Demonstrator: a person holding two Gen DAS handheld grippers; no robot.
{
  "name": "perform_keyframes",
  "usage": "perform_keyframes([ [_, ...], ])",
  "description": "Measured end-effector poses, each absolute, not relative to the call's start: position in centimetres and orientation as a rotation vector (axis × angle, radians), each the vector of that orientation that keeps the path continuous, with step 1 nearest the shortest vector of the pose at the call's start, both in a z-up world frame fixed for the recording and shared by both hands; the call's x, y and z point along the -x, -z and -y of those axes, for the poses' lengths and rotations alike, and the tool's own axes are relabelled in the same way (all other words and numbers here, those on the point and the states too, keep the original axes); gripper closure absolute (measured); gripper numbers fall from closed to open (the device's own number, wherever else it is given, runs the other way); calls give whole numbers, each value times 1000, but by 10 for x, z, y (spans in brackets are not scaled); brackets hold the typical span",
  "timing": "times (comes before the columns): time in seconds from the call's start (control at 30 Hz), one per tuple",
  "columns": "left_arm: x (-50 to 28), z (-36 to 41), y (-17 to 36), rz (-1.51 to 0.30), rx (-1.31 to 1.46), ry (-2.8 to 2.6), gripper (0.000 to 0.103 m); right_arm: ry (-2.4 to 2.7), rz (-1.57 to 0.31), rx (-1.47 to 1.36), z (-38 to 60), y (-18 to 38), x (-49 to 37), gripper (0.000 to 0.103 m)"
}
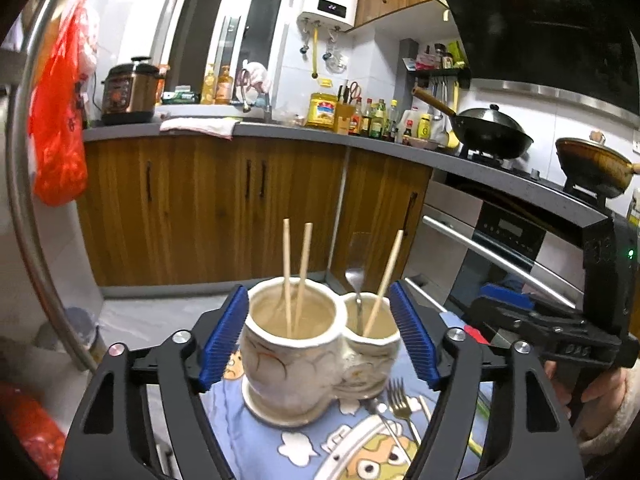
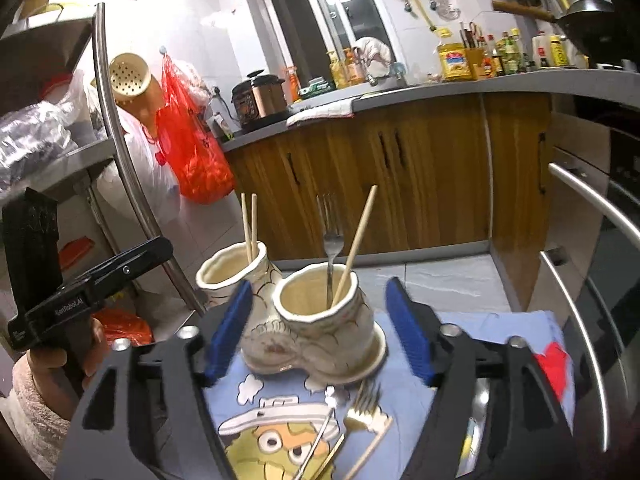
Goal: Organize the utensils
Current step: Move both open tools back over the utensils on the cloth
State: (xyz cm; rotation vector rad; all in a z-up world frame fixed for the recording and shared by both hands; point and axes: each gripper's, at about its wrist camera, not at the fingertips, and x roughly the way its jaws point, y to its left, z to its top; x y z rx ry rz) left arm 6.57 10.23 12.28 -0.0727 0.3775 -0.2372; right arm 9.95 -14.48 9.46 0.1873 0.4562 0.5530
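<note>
Glazed cream ceramic twin-cup holder (image 1: pixel 304 360) on cartoon cloth (image 1: pixel 360 448): big cup two wooden chopsticks (image 1: pixel 294 276), small cup steel fork (image 2: pixel 331 256) plus chopstick. Left gripper (image 1: pixel 320 336), right gripper (image 2: pixel 320 332) jaws spread, empty.

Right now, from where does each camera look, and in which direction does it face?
Left wrist: sits on the left gripper, facing slightly down at the ceramic holder, kitchen cabinets behind; its open blue fingers frame it; the right gripper and hand show at right.
Right wrist: sits on the right gripper, same aim, further right; the left gripper shows at left.
Shared: holder, chopsticks, loose fork, cartoon cloth.
</note>
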Motion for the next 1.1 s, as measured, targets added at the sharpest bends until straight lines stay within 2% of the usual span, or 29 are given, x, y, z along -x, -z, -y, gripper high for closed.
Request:
perform_keyframes([
  [0.07, -53, -94, -129, -386, 60, 231, 21, -540, -456, -201, 157, -98, -87, 18],
  [0.2, -34, -75, -128, -434, 45, 215, 12, -502, -474, -224, 184, -94, -68, 11],
  [0.27, -27, -66, -122, -466, 44, 202, 10, -468, -483, -228, 197, -88, -62, 5],
  [0.4, -25, -53, -104, -544, 97, 197, 9, -388, -546, -228, 218, -69, -67, 5],
  [0.8, -64, -30, 0, -772, 72, 110, 10, -216, -788, -113, 246, 16, -114, 5],
  [0.9, -69, -28, 10, -788, 52, 99, 11, -213, -819, -94, 245, 27, -120, 13],
  [0.97, -73, -24, 17, -809, 23, 100, 13, -217, -829, -70, 242, 30, -123, 24],
  [1.0, -74, -22, 17, -815, 16, 107, 17, -220, -837, -60, 239, 31, -124, 28],
  [1.07, -77, -18, 20, -830, 13, 123, 26, -239, -855, -44, 233, 34, -127, 46],
  [1.1, -78, -17, 21, -838, 15, 134, 31, -242, -863, -35, 230, 36, -128, 51],
])
